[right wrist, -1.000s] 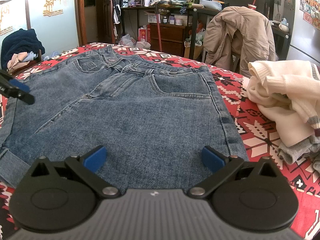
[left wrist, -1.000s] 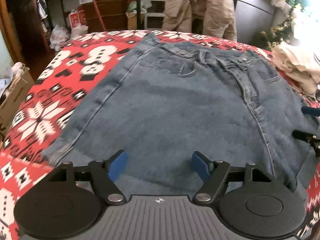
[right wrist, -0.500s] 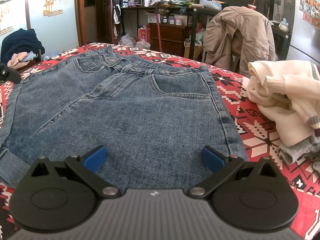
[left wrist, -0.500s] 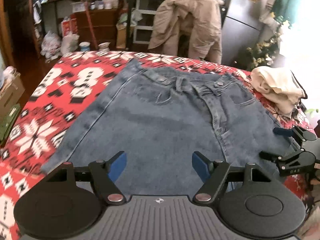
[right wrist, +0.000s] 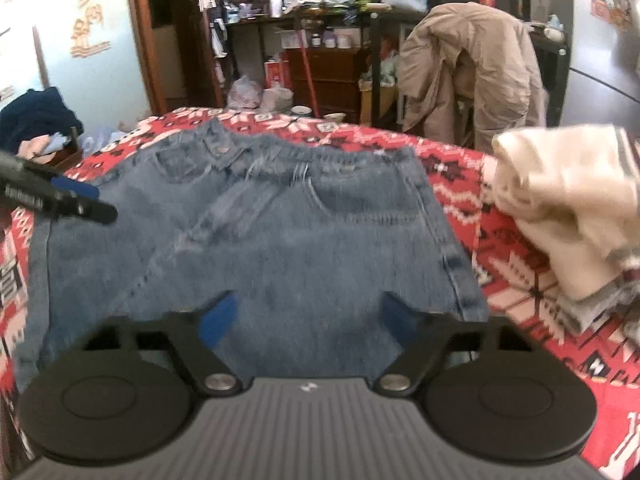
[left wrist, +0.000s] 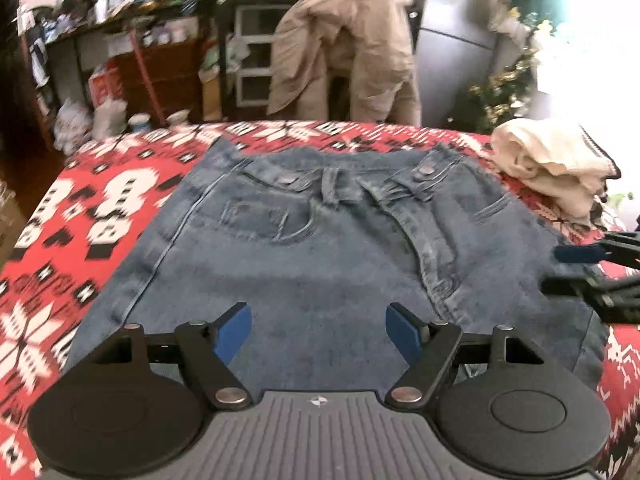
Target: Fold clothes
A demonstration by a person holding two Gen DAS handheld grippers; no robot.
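— Jeans (left wrist: 320, 256): where are they found, and how are the tongs posed?

— They are spread flat on the red patterned tabletop (left wrist: 92, 208). Both tongs are tilted down over the hem end. The left tongs (left wrist: 318, 332) are held open, nothing gripped. The right tongs (right wrist: 308, 318) have just been closing; denim lies below them, but nothing is clamped.

— What is seen around the jeans?

— A cream sweater (right wrist: 568, 200) is heaped beside them; beyond the waistband a tan jacket (left wrist: 344, 48) is draped over a chair.
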